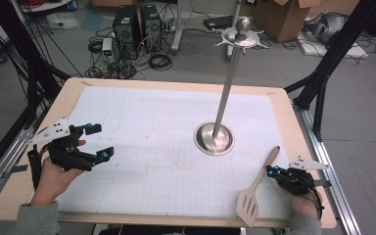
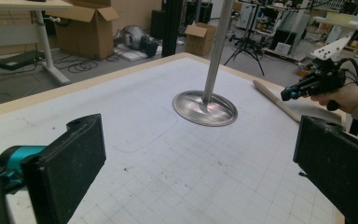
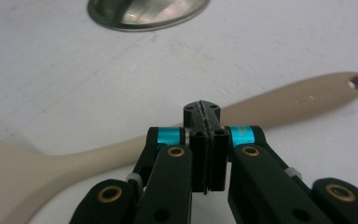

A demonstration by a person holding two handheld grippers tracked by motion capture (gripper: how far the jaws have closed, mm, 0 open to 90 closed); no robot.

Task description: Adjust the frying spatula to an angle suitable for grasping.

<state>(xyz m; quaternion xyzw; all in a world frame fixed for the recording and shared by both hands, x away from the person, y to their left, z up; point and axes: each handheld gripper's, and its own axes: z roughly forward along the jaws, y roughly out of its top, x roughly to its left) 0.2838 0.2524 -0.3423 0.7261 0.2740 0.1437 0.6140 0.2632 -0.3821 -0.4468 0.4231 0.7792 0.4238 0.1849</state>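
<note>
The right gripper (image 3: 201, 108) sits closest to the lens in its own view, its two black jaws pressed flat together with nothing between them, tips hovering just in front of the handle of a beige slotted spatula (image 3: 98, 156). From above, that same right gripper (image 1: 270, 171) sits near the table's lower right corner, just beside the spatula (image 1: 257, 188), which lies flat on the mat with its slotted blade toward the person and its handle end, pierced by one hanging hole, pointing away toward the stand. Whether the tips touch the handle cannot be told.

The left gripper (image 1: 99, 142), held in the other hand near the left edge, has its jaws spread wide and grips nothing; in its own view the two pads frame bare mat.

The surface is a white gridded mat (image 1: 152, 147) on a light wooden table (image 1: 68, 90). One metal stand (image 1: 214, 138) rises from a round polished base right of centre, its slim pole topped by a ring of hooks; it stands apart from the spatula's handle end.

Beyond the table lies a grey workshop floor with two black computer towers (image 1: 137, 27), tangled cables, cardboard boxes (image 1: 284, 17) and black frame legs.
</note>
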